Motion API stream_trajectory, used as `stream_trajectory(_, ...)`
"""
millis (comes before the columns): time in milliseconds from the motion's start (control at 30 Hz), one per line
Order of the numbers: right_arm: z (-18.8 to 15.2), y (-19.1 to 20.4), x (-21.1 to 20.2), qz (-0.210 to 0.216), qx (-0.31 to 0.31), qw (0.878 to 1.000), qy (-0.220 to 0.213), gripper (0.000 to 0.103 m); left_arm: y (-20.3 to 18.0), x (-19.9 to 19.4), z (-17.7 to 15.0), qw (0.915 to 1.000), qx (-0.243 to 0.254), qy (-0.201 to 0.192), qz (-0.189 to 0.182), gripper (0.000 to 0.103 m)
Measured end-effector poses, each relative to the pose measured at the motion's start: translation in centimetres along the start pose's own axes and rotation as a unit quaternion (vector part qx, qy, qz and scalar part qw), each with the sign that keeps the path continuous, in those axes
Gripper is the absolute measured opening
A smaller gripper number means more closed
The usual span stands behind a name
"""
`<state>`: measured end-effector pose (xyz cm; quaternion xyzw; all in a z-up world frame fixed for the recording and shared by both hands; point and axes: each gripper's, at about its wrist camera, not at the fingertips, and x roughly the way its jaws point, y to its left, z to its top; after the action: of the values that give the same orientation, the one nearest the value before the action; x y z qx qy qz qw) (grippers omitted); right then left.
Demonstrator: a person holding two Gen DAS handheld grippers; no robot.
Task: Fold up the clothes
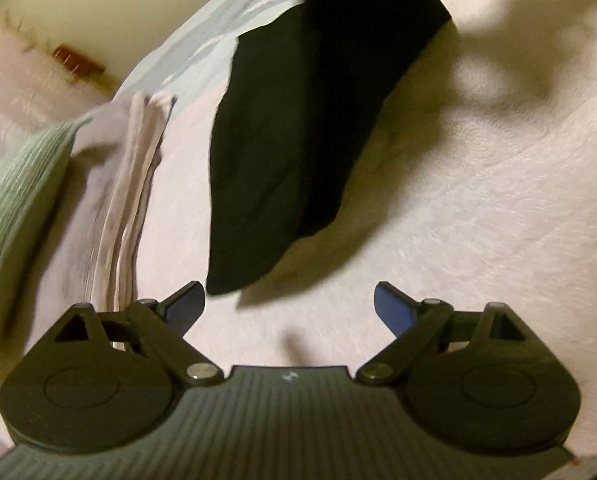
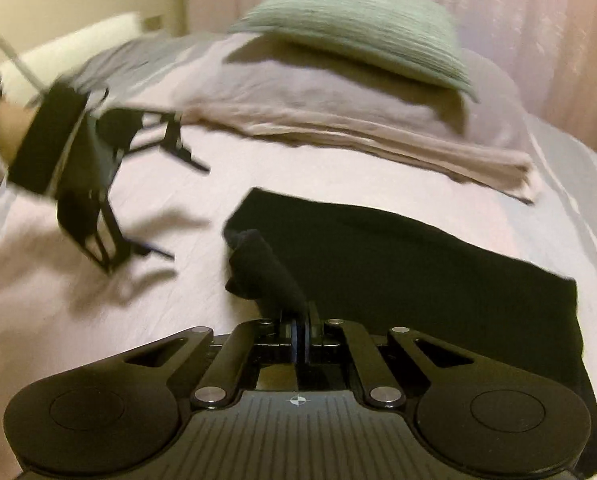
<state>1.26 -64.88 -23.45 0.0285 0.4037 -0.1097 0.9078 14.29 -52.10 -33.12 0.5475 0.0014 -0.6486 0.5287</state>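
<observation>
A black garment (image 1: 282, 140) lies flat on the pale pink bedspread (image 1: 478, 200); its near end is just ahead of my left gripper (image 1: 289, 296), which is open, with nothing between its blue-padded fingers. In the right wrist view the same black garment (image 2: 398, 264) stretches to the right. My right gripper (image 2: 300, 320) is shut on a bunched corner of it (image 2: 258, 264), raised off the bed. The left gripper (image 2: 188, 212) shows there too, blurred, jaws wide apart above the bedspread left of the garment, held by a hand (image 2: 6, 120).
A green ribbed pillow (image 2: 362, 28) rests on a pinkish pillow, with a stack of folded pale cloth (image 2: 378, 144) in front of it, beyond the garment. The same stack (image 1: 126, 208) lies left of the garment in the left wrist view. A curtain (image 2: 538, 20) hangs behind the bed.
</observation>
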Motion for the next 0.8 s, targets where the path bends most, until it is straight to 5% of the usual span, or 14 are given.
stream_trajectory(333, -0.2, -0.6, -0.3, 0.012, 0.020, 1.000, -0.002, 0.000, -0.2, 5.0, 2.8, 0.9972, 0.062, -0.042, -0.001, 0.084)
stream_trajectory(400, -0.8, -0.4, -0.3, 0.014, 0.024, 1.000, -0.001, 0.000, -0.4, 5.5, 3.1, 0.9953, 0.088, -0.040, -0.007, 0.060)
stream_trajectory(533, -1.3, -0.4, -0.2, 0.019, 0.034, 0.999, 0.000, 0.000, -0.7, 5.9, 3.7, 0.9895, 0.138, -0.037, -0.022, 0.035)
stream_trajectory(600, -1.4, -0.5, -0.3, 0.022, 0.040, 0.999, 0.000, 0.000, -0.7, 6.0, 3.9, 0.9860, 0.160, -0.031, -0.035, 0.015)
stream_trajectory(800, -1.8, -1.7, -1.6, 0.025, 0.076, 0.997, -0.008, 0.000, 1.8, 5.2, 6.2, 0.9776, 0.200, -0.009, -0.064, 0.007)
